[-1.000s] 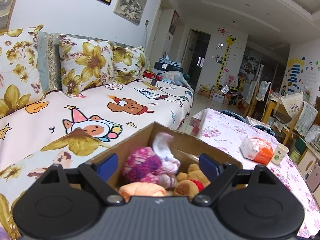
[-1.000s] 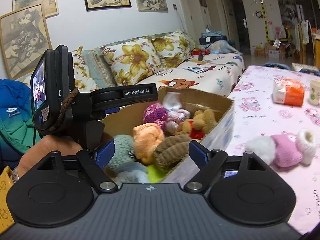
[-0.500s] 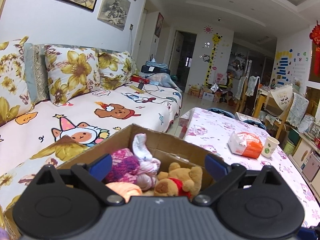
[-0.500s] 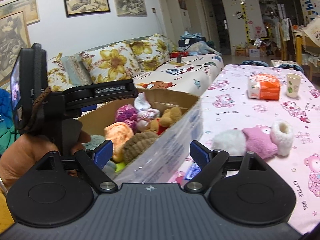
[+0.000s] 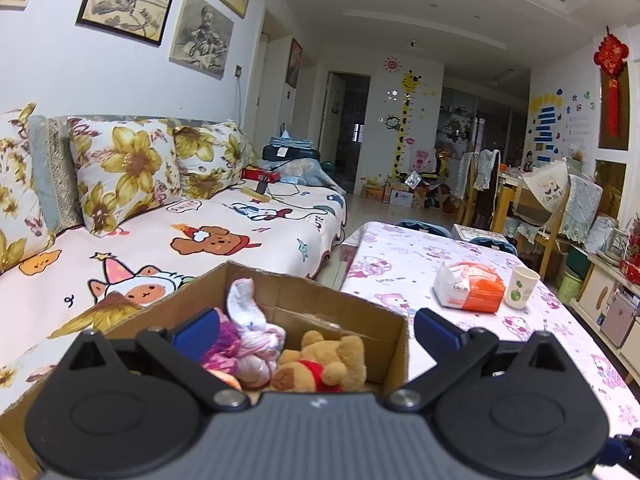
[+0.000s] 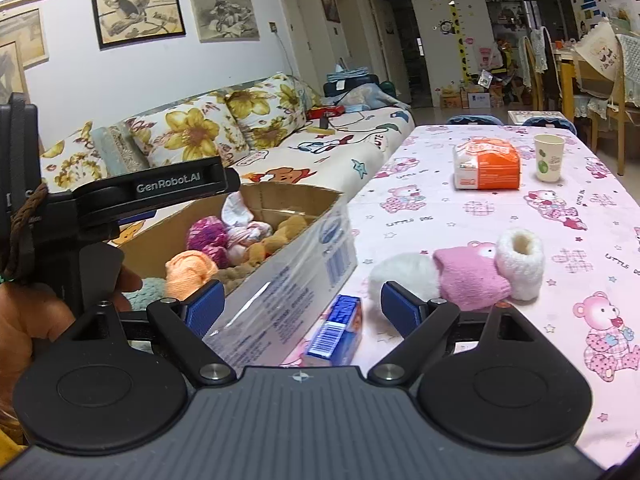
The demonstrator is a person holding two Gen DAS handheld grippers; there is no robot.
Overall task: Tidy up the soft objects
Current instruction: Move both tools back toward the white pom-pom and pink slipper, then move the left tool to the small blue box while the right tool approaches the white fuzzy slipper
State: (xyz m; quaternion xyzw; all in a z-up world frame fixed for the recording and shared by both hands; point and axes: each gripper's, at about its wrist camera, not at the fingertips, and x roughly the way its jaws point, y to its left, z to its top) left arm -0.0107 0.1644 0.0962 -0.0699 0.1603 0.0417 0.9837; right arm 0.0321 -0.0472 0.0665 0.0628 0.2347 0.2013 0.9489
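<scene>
A cardboard box (image 5: 320,298) holds soft things: a brown bear in a red shirt (image 5: 324,364), a pink-purple woolly ball (image 5: 224,344), a white sock (image 5: 244,308) and an orange knit piece (image 6: 190,270). My left gripper (image 5: 316,330) hovers over the box, its jaws opening wide, pads touching nothing. A pink-and-white fluffy bootie (image 6: 472,276) lies on the table right of the box (image 6: 288,196). My right gripper (image 6: 303,306) is open just in front of the box's side, with the bootie past its right finger.
A small blue carton (image 6: 338,332) lies on the tablecloth by the box. Farther back stand an orange-and-white packet (image 6: 486,164) and a paper cup (image 6: 549,158). A hand (image 6: 36,316) holds the left tool's black housing (image 6: 160,188). A sofa with flowered cushions (image 5: 128,168) lies left.
The left jaws have spread wider and the box has sunk lower in that view. The right view has swung from the box towards the table, bringing the bootie closer.
</scene>
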